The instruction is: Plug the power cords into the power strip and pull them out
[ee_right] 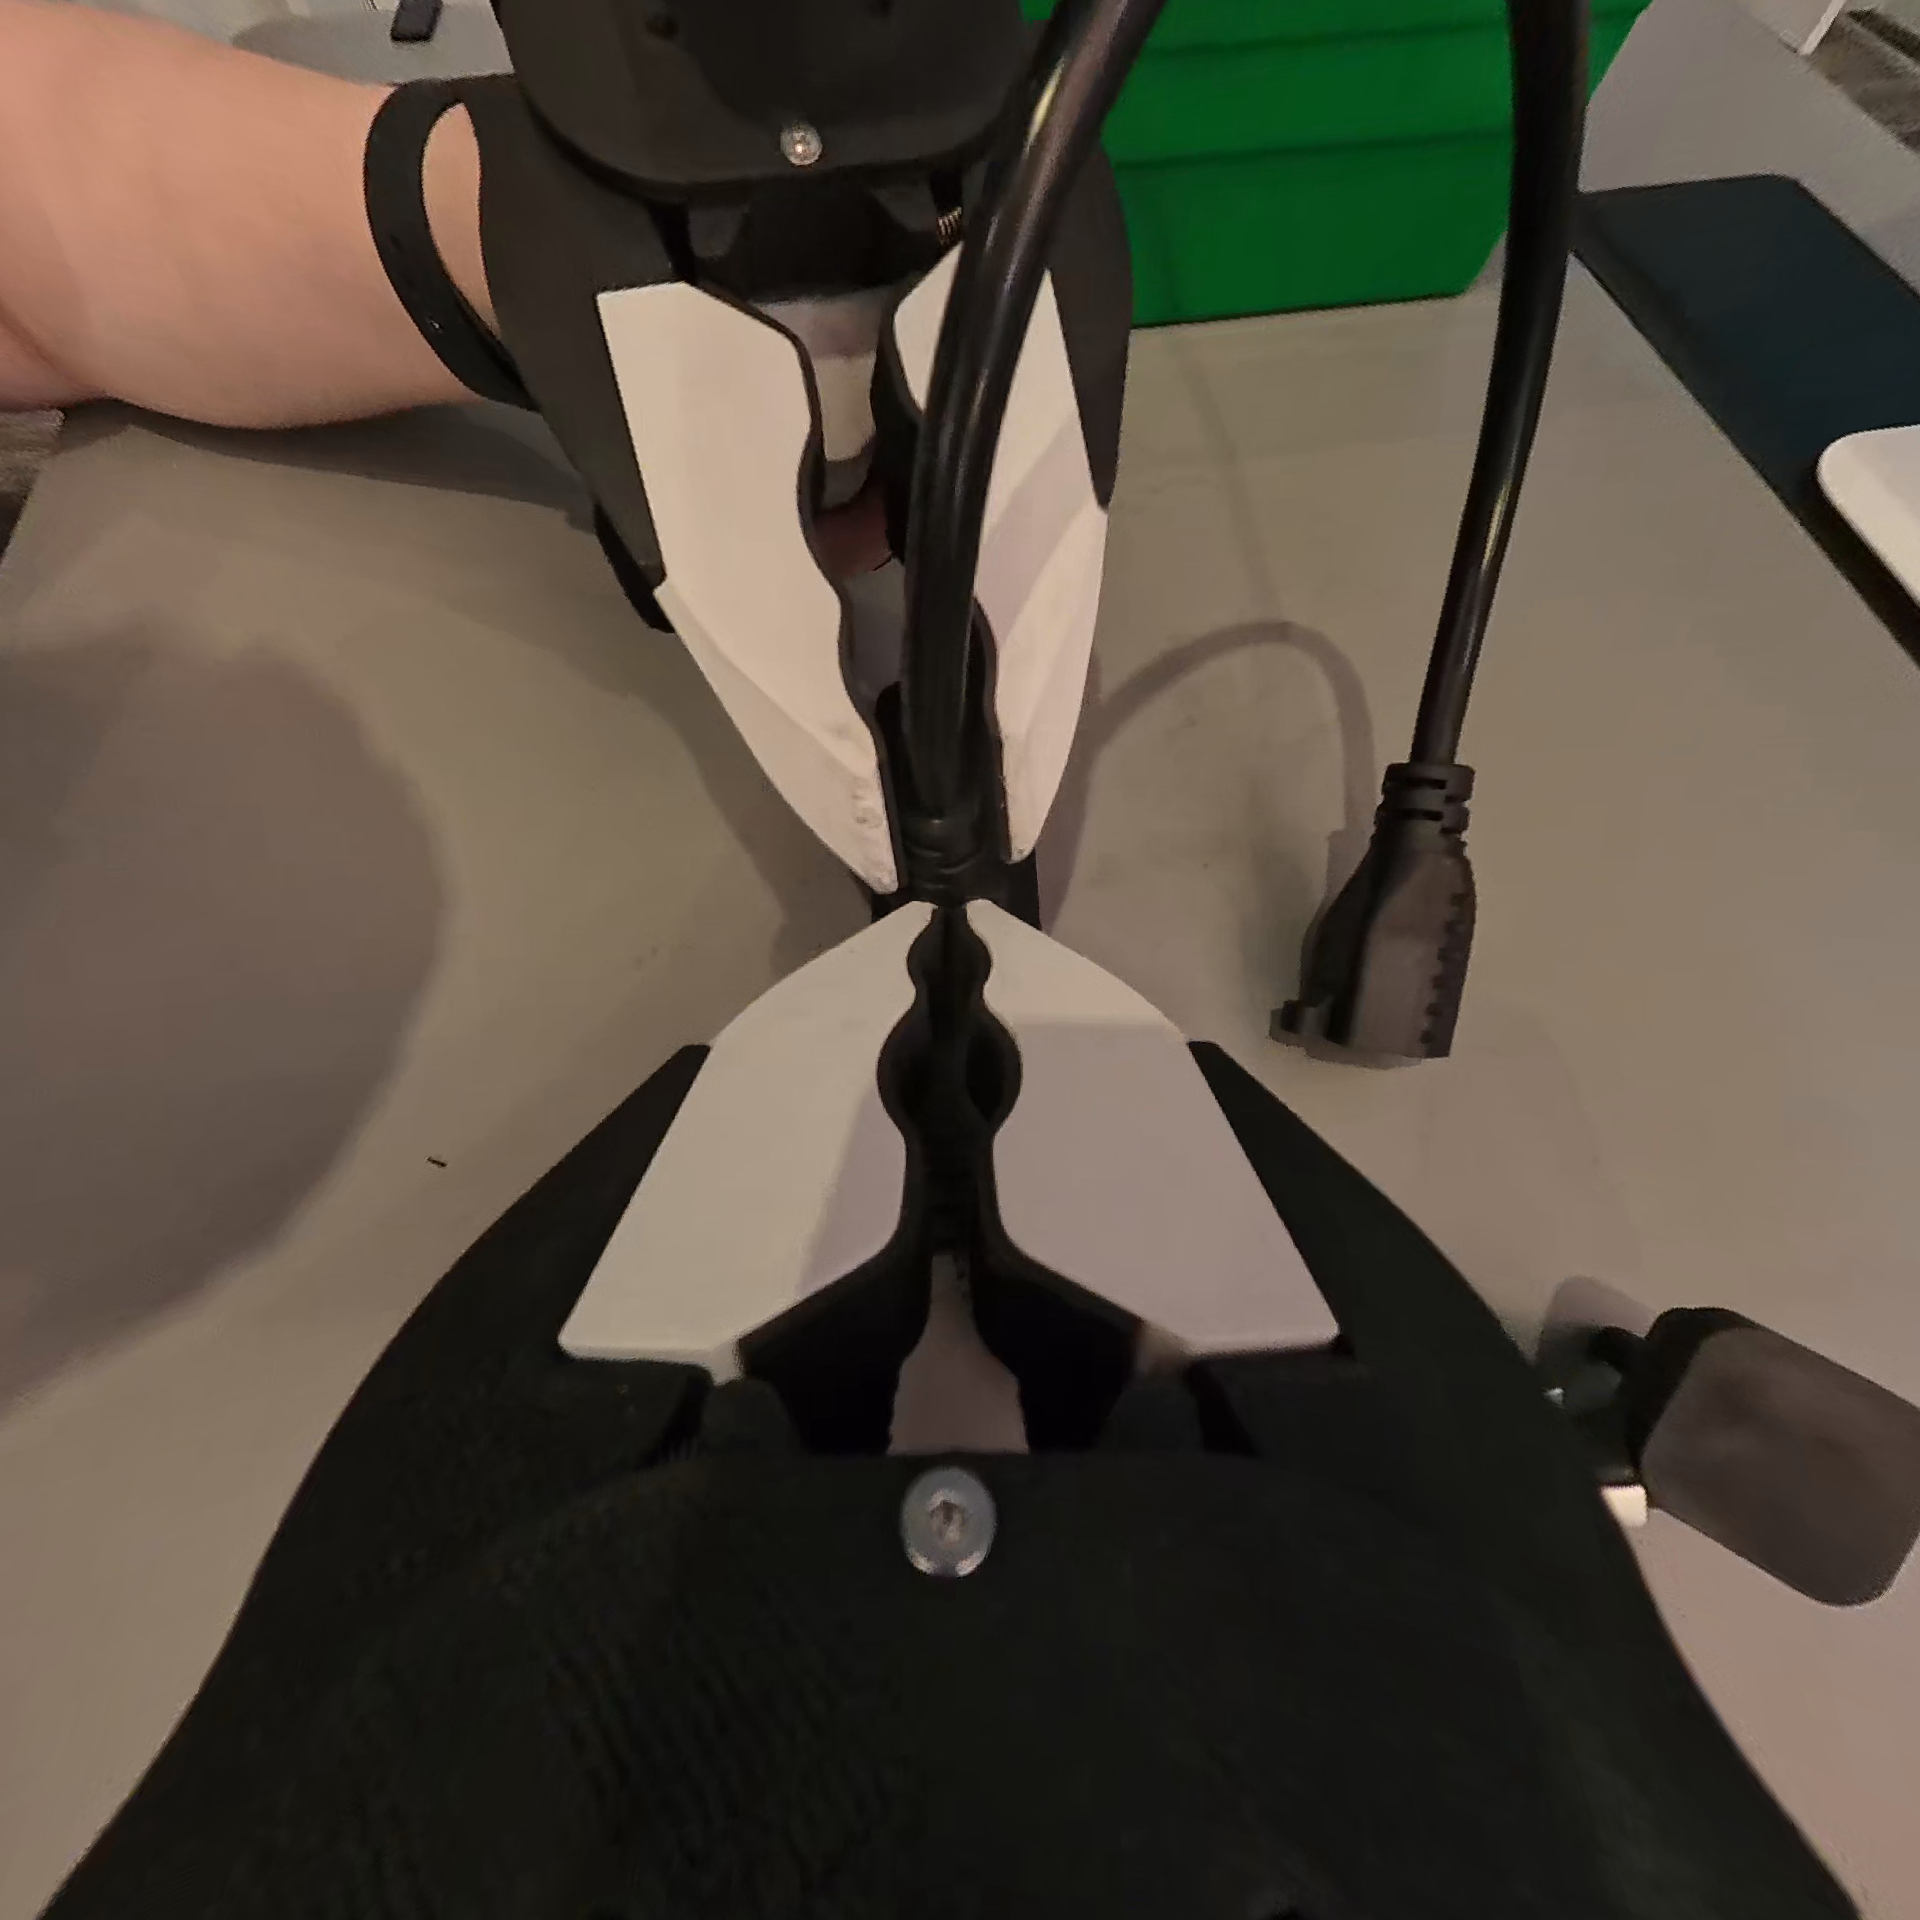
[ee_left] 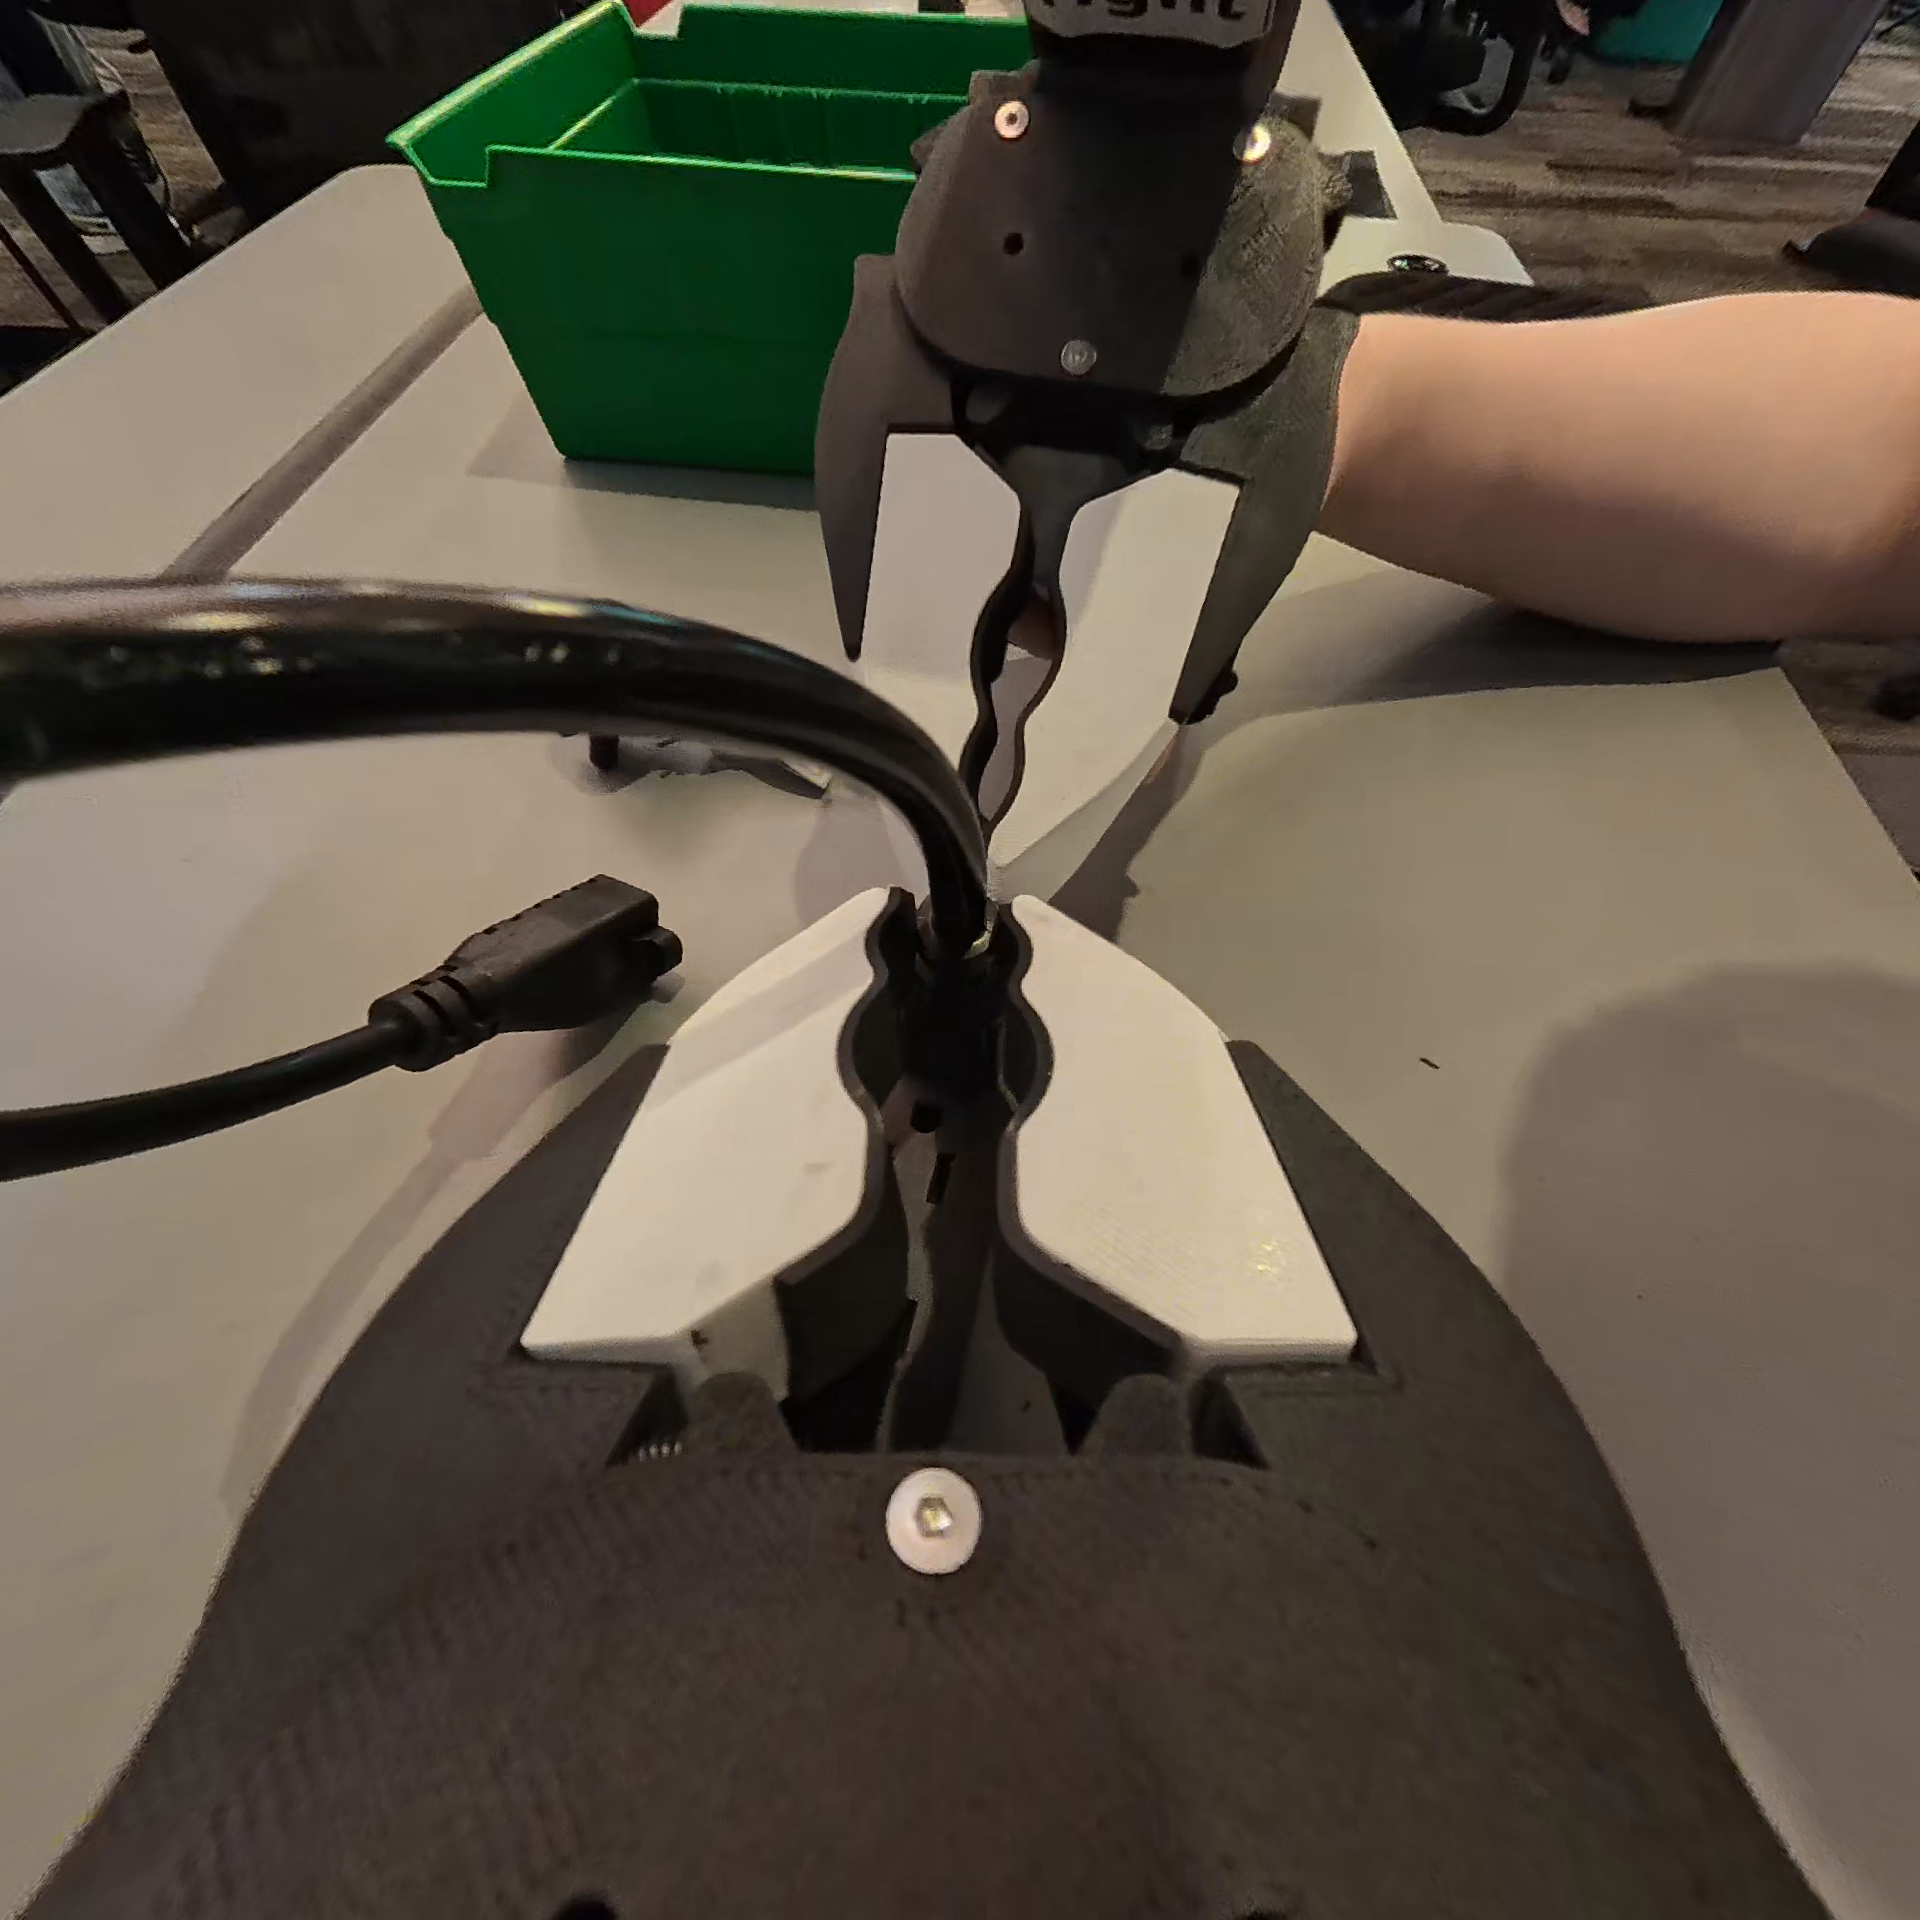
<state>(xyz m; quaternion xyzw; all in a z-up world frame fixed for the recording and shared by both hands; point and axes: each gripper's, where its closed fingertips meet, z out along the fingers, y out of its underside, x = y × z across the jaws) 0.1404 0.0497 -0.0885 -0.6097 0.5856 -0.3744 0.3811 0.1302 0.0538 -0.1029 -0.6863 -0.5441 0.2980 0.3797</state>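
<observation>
In the left wrist view, the left gripper (ee_left: 948,935) points across a pale grey table (ee_left: 1455,1039), its white fingers (ee_left: 758,1122) pinching the black plug end of a power cord (ee_left: 520,665) at their tips. The cord arches up and away to the left edge of the frame. Its other end, a black connector (ee_left: 551,966), lies flat on the table just left of the fingers. Facing it, the right gripper (ee_left: 992,790) comes down from above with its jaws pressed nearly together, its tips meeting the left gripper's at the plug; a person's forearm (ee_left: 1610,468) rests on the table behind it. A green plastic bin (ee_left: 665,281) stands farther back on the table. Beyond the table edge lie patterned carpet and dark furniture in a dim room.

In the right wrist view, the right gripper (ee_right: 948,914) has its jaws almost closed, with something thin and dark caught between the tips; what exactly it grips cannot be told. The left gripper (ee_right: 940,862) opposite clamps the cord's ribbed strain relief. The cord loops up and comes down on the right to the connector (ee_right: 1392,925) lying on the table (ee_right: 312,935). The green bin (ee_right: 1299,156) sits behind, a dark mat (ee_right: 1766,312) at the right. Soft shadows fall on the tabletop.
</observation>
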